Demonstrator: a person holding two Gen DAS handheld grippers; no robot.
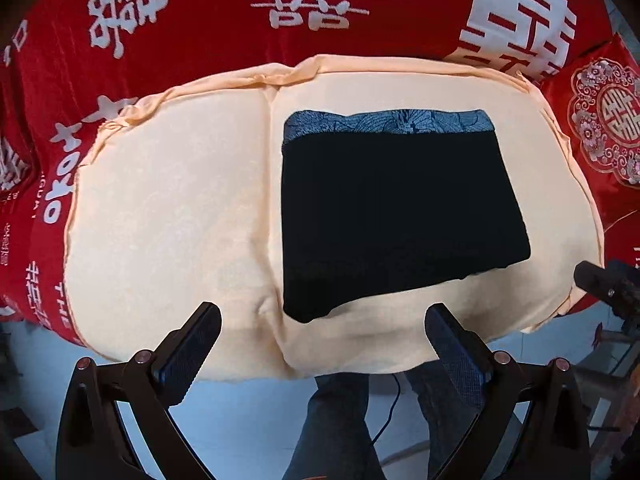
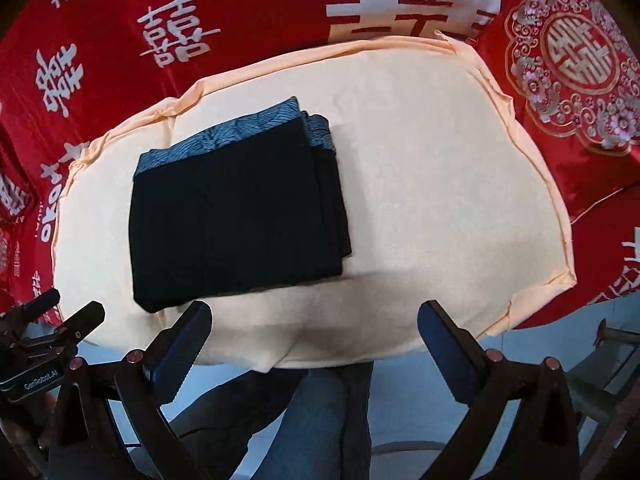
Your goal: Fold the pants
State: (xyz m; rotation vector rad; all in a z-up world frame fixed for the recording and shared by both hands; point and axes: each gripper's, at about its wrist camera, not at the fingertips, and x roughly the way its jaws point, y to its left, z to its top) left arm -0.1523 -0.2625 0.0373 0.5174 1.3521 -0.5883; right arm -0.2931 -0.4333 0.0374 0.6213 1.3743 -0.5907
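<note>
The black pants [image 1: 396,216] lie folded into a compact rectangle on the cream cushion [image 1: 172,216], with a blue patterned waistband [image 1: 388,122] along the far edge. They also show in the right wrist view [image 2: 236,216], with stacked layers at their right edge. My left gripper [image 1: 322,320] is open and empty, held above the cushion's near edge, just short of the pants. My right gripper [image 2: 314,318] is open and empty, near the cushion's [image 2: 432,200] front edge, to the right of the pants. The right gripper shows at the far right of the left view [image 1: 604,284]; the left gripper shows at the far left of the right view [image 2: 60,320].
A red bedspread [image 1: 208,20] with white characters surrounds the cushion. A red embroidered pillow [image 2: 572,68] lies at the far right. The person's jeans-clad legs [image 1: 340,432] and a blue floor are below the cushion's front edge.
</note>
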